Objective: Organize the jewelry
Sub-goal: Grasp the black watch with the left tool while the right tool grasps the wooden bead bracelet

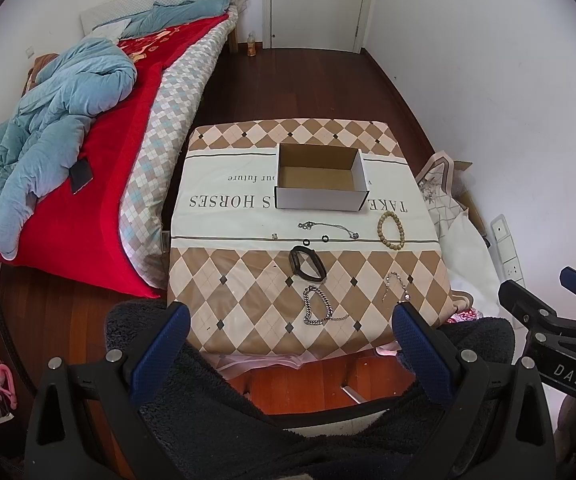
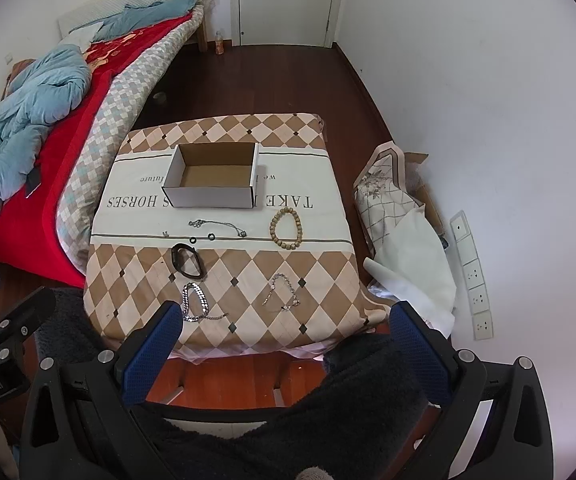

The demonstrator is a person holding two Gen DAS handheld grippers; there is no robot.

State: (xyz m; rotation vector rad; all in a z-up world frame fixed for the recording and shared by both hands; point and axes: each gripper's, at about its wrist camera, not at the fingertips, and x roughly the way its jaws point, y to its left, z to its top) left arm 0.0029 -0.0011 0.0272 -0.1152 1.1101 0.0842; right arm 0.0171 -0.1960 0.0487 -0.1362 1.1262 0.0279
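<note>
Both jaws stand spread and empty, low in each frame, with every piece of jewelry out on the cloth-covered table (image 1: 248,292).

Left gripper (image 1: 289,338) and right gripper (image 2: 284,334) hover short of the near table edge. An empty cardboard box (image 1: 321,184) sits at centre frame; below it lie a thin chain (image 1: 327,229), a beaded bracelet (image 1: 391,230), a black band (image 1: 305,264), a heavy silver chain (image 1: 319,308) and a fine bracelet (image 1: 397,286). Chains look light, limp and slippery, likely best pinched mid-length; the band and beads look firmer. Only the right wrist view shows the whole wall socket strip (image 2: 472,276).
</note>
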